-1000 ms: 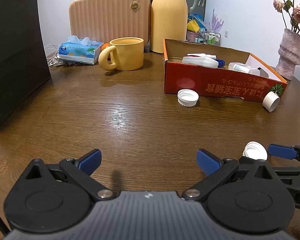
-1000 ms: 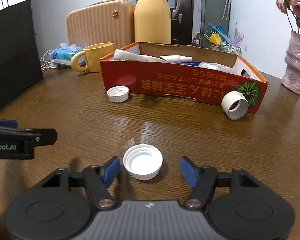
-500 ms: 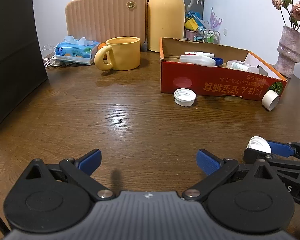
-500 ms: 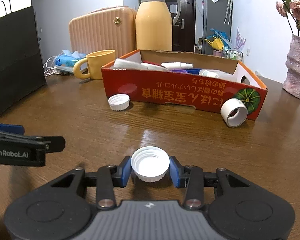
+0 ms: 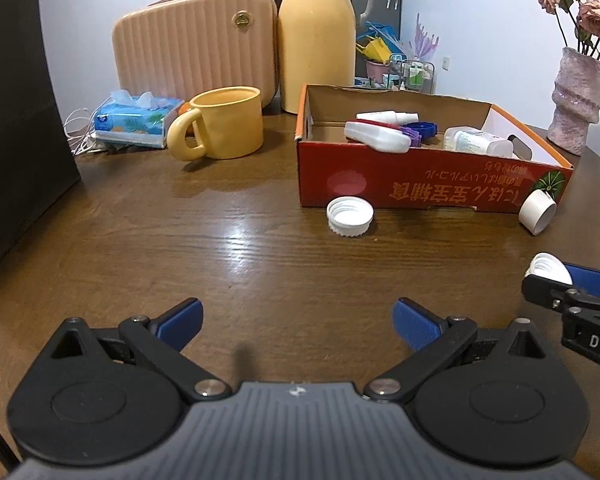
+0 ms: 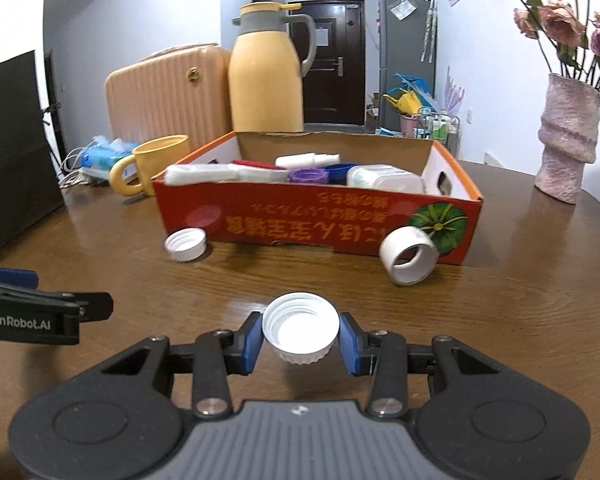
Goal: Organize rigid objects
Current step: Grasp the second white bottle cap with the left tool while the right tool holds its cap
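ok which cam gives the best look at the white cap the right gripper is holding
The right wrist view: the white cap sits centered, open side up, clamped in the right gripper, inner threads visible. The left wrist view catches only its sliver at the right edge, partly hidden by that gripper.

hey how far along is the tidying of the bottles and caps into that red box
Partly done. Several bottles and containers already lie in the red cardboard box. The right hand-held gripper is shut on a white ribbed cap, lifted off the wooden table. Left: a second ribbed cap and a smooth white cap in front of the box. The left hand-held gripper is open and holds nothing.
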A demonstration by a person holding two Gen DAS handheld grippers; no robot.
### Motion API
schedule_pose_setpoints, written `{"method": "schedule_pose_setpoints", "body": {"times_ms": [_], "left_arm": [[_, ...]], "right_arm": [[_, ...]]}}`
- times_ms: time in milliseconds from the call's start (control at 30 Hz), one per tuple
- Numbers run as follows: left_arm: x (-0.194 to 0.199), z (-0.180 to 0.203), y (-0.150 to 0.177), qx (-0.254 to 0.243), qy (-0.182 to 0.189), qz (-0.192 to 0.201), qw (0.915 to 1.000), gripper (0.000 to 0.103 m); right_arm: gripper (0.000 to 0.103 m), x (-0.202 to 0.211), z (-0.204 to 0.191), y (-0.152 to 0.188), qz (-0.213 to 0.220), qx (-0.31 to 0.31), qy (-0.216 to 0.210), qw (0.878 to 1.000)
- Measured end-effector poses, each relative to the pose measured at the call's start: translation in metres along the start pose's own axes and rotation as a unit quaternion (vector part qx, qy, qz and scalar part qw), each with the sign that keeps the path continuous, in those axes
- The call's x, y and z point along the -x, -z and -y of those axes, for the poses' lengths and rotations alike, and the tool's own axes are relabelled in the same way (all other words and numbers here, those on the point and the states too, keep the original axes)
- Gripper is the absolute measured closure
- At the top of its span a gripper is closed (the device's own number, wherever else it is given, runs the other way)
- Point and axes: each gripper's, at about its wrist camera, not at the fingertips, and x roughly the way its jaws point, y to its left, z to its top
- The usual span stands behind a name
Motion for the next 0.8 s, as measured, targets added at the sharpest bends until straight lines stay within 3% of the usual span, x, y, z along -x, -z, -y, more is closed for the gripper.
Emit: {"method": "schedule_pose_setpoints", "body": {"times_ms": [433,800], "left_arm": [[-0.031,0.02,-0.025,-0.009,-0.008,-0.005,0.9999,0.0],[-0.068,0.026,-0.049,0.017,-0.02,0.003,0.9996,0.0]], "right_arm": [[0.064,-0.008,0.048,-0.022,0.023,-0.021,0.041,0.999],[0.064,-0.028,0.086,-0.032,0.034,-0.047,0.065,0.996]]}}
